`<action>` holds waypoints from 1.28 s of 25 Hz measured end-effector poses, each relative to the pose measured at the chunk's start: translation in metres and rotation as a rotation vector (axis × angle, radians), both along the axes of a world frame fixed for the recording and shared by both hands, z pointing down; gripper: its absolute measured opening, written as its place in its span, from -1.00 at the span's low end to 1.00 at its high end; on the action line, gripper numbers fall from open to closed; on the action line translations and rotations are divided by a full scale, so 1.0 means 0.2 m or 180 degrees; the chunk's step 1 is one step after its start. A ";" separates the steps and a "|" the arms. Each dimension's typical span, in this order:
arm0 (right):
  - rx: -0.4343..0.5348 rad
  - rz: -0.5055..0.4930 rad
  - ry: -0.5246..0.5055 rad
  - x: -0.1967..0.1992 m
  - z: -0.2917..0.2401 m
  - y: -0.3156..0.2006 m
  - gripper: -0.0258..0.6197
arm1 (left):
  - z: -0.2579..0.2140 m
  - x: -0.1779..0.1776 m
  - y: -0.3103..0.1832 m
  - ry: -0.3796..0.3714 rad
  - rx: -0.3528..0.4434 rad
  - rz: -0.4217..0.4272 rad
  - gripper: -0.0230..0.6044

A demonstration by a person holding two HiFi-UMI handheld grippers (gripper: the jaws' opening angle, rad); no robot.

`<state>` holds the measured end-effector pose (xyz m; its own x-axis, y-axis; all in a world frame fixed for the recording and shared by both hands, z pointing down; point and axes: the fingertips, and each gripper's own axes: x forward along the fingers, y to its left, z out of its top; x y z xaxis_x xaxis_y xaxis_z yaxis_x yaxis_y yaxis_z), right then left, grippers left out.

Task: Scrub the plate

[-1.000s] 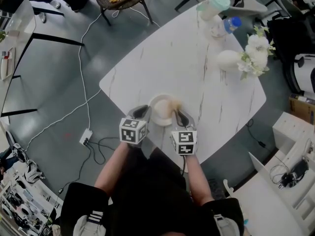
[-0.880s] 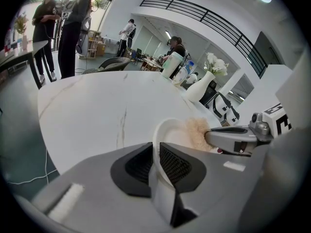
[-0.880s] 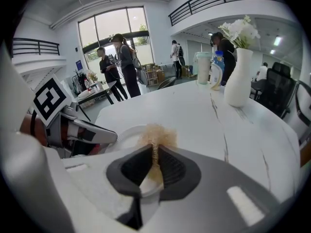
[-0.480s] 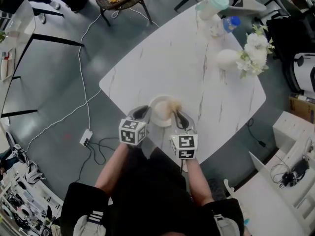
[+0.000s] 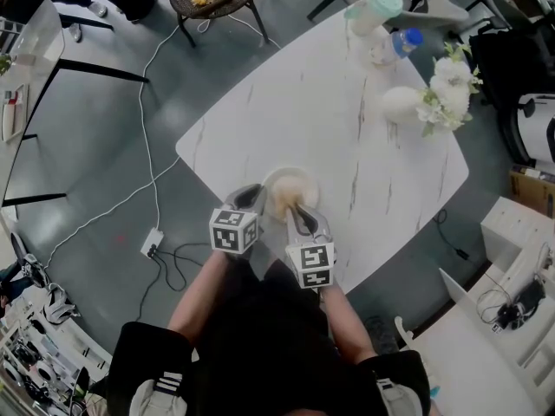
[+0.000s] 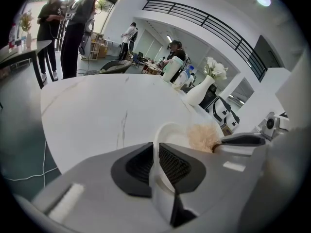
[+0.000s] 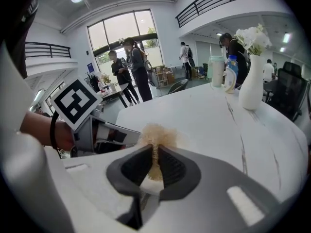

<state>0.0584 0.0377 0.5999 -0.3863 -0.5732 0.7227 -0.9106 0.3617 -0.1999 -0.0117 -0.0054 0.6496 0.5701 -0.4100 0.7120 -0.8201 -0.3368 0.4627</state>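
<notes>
A small white plate (image 5: 290,183) rests near the front edge of the white marble table (image 5: 347,137). My left gripper (image 5: 252,197) is shut on the plate's left rim; in the left gripper view the rim (image 6: 157,144) runs between the two dark pads. My right gripper (image 5: 297,209) is shut on a tan fibrous scrubber (image 5: 285,198), whose bristles lie on the plate's face. In the right gripper view the scrubber (image 7: 156,138) sticks out from between the pads, with the left gripper's marker cube (image 7: 77,103) just to its left.
A white vase (image 5: 404,105) with white flowers (image 5: 452,87), a mint lidded cup (image 5: 375,6) and a water bottle (image 5: 404,43) stand at the table's far side. A cable and power strip (image 5: 151,241) lie on the floor at the left. People stand in the background.
My right gripper has carried the scrubber leftward from the plate's right rim onto its middle. The left gripper and the plate have stayed put.
</notes>
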 end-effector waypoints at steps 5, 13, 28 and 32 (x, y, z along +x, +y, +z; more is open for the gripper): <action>-0.0081 -0.0048 -0.0064 -0.07 0.04 0.05 -0.80 | 0.00 0.00 0.00 -0.0015 0.0014 0.0007 -0.78; -0.0230 -0.0062 -0.0071 -0.11 0.12 0.11 -0.80 | 0.00 0.01 0.00 -0.0050 0.0037 0.0025 -0.78; -0.0220 0.0057 0.0002 -0.02 0.13 0.12 -0.80 | 0.00 0.01 0.00 -0.0088 0.0060 0.0034 -0.78; -0.0221 0.0115 0.0027 0.02 0.13 0.12 -0.80 | 0.00 0.01 0.00 -0.0088 0.0059 0.0035 -0.78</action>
<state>0.0618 0.0615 0.6257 -0.3600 -0.5350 0.7644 -0.9246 0.3139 -0.2158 -0.0095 -0.0045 0.6501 0.5548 -0.4170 0.7199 -0.8287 -0.3541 0.4335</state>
